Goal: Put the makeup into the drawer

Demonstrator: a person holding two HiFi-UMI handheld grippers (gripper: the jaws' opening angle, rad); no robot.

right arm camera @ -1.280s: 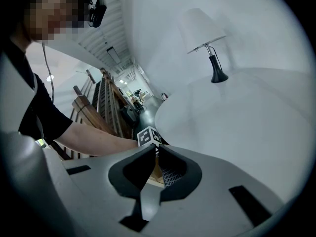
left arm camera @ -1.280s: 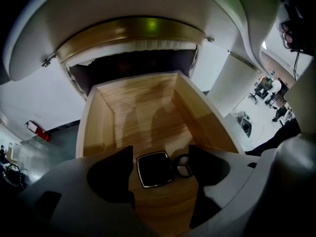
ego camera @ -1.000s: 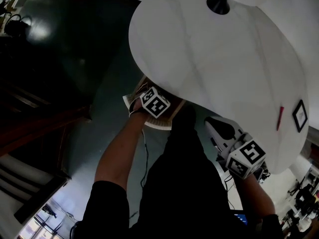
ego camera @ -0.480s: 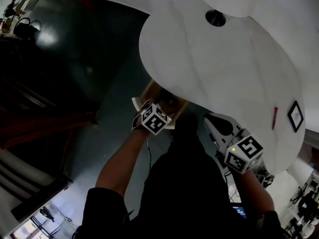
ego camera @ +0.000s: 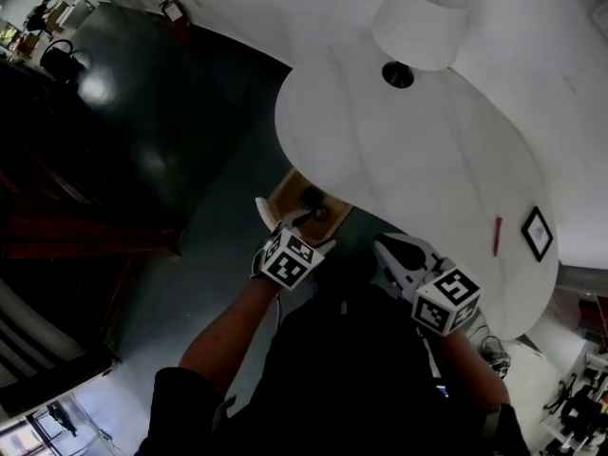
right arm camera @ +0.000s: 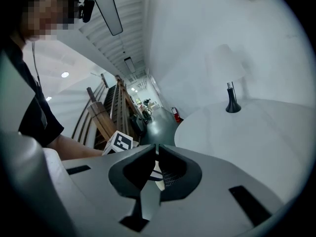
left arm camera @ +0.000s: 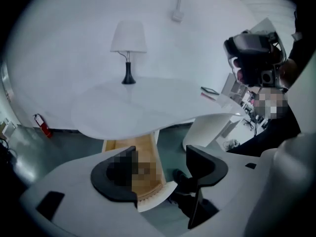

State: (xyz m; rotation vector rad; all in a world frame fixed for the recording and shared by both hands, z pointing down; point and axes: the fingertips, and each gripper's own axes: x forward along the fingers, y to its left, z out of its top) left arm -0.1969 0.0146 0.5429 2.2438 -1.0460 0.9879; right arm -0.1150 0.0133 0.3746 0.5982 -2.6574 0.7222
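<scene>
Leaning over a white curved table, a person in dark sleeves holds two grippers at its near edge. A lamp with a white shade stands at the far side of the tabletop, and a small framed picture lies near the right rim. Just beside it is a slim red stick, apparently makeup, out on the tabletop. Under the table's edge a wooden drawer stands pulled out over the dark green floor, with a small dark item inside, too small to identify. A fire extinguisher sits by the far wall.

The left gripper hangs above the drawer's white front and tilts down toward it, bare forearm stretched forward. Its jaws stand wide and have just eased slightly inward, with nothing between them. The right gripper points more nearly level along the table's edge, jaws pressed together on nothing.
</scene>
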